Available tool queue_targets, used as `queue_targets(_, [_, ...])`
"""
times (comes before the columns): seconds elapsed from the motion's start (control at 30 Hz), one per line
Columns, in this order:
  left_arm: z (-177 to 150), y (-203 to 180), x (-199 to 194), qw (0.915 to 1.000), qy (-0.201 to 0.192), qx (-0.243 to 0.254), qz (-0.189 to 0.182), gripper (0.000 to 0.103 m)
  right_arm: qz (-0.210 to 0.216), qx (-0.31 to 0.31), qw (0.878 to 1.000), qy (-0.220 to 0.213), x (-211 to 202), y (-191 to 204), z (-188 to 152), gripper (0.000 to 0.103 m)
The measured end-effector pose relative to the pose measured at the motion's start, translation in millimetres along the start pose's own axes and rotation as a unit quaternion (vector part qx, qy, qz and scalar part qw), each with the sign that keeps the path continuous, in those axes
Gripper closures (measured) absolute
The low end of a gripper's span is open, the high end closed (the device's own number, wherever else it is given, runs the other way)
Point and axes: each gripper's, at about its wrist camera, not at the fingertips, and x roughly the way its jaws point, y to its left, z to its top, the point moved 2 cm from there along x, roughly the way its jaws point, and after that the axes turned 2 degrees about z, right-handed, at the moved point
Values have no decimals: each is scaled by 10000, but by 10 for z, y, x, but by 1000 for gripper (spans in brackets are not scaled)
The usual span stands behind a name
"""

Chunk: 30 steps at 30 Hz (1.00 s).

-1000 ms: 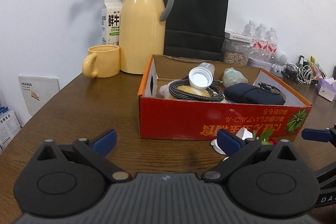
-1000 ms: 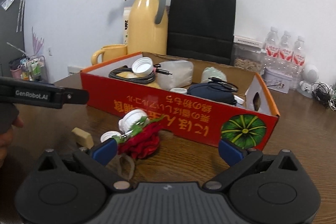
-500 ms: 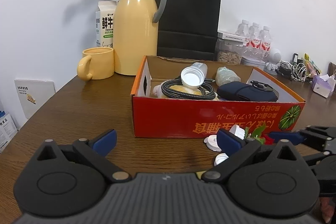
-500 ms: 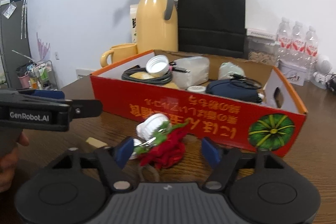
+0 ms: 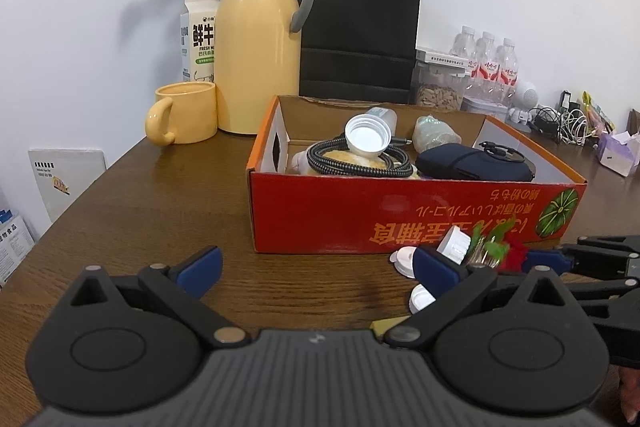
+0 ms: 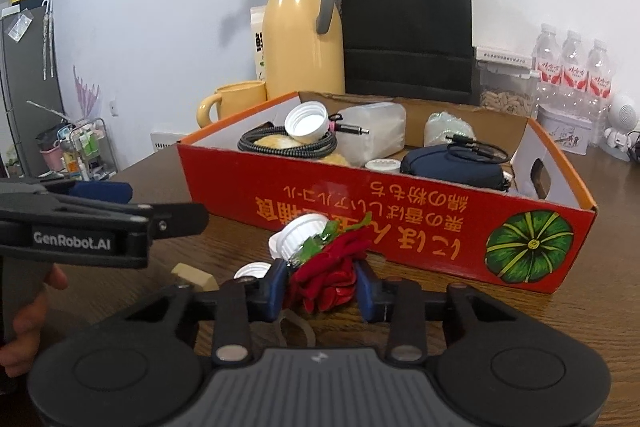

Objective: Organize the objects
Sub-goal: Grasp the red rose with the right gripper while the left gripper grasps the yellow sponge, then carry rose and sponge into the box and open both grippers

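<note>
The right gripper point(image 6: 322, 289) had just been closing, and its blue pads pressed both sides of the red artificial rose point(image 6: 330, 275), which lay on the table point(image 5: 168, 219) close to the front wall of the red box point(image 6: 400, 211). Three white caps point(image 6: 298, 233) lay just beside the rose. The left gripper point(image 5: 316, 267) stood released over bare wood — the free room was on its side. Farther back, near the wall, stood one yellow mug point(image 5: 186, 113), one yellow thermos point(image 5: 260, 39) and one black bag point(image 5: 360, 27).

I see a red rose point(image 6: 330, 277) with green leaves before the red-orange box point(image 6: 360, 203) bearing a green pumpkin print.
</note>
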Motion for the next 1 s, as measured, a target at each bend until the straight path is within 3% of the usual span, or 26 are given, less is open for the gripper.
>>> queue_targets(0.23, [-32,-18,30,9999,105,52,20,0,-461,-188,9979,-419,-149,0,3,69])
queue_targets(0.4, [-131,-171,-14,9989,216,390,-113,0,-701,-185,9954,-628,-246,-47,10,69])
queue_targets(0.7, [-243,-307,22,9968,527,587,-124,0,-773,-238,9940,-730,-304,-42,-2,69])
queue_targets(0.83, [-257,-316,25,9966,593,546,-160,17,-751,-286,9940,-748,-316,-19,-10,69])
queue_targets(0.93, [-265,-311,46,9964,680,457,-205,35,-738,-315,9939,-758,-329,-5,-15,69])
queue_targets(1.0, [-268,-305,28,9968,640,404,-254,69,-733,-325,9938,-765,-336,0,-17,69])
